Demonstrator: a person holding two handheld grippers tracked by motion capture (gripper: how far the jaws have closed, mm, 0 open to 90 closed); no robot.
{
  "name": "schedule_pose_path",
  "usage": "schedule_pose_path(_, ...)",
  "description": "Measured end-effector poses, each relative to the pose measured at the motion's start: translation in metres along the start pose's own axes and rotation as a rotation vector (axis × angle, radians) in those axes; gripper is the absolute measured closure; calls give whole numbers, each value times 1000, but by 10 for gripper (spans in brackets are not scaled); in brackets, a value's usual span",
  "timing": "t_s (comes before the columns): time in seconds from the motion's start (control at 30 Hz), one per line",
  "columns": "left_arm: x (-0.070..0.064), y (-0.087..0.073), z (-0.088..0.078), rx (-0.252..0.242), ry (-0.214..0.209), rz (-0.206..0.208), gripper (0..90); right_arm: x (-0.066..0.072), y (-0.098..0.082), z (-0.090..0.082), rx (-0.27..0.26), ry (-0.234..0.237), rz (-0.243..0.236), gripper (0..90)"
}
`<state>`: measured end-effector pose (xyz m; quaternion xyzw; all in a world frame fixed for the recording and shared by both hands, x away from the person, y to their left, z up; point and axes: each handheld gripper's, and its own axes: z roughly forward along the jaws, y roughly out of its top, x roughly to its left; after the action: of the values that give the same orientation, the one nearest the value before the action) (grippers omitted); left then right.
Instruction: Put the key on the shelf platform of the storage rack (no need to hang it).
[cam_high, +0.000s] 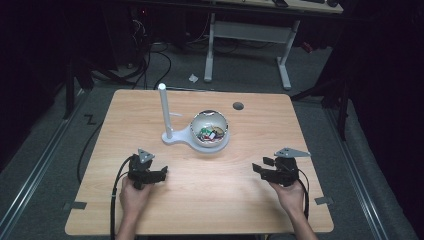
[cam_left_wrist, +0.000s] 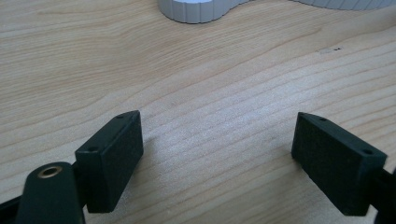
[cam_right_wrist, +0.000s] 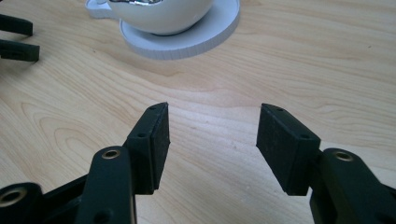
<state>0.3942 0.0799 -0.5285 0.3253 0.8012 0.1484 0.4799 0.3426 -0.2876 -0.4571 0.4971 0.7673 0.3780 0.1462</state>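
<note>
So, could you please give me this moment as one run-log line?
left tongs: open, empty, low over table | right tongs: open, empty | bowl: on white stand, small items inside, untouched

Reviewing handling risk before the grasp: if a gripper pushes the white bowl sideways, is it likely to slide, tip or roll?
The white bowl sits on a round base plate joined to an upright white post, so it would probably drag the whole stand rather than roll. Its glossy, rounded wall looks slippery for flat pads. The small things inside might shift if it tips.
</note>
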Motion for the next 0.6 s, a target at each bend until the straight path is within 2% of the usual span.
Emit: schedule_pose_path(0.6,0,0,0,1,0,0,170,0,-20,19,54,-27,-5,443)
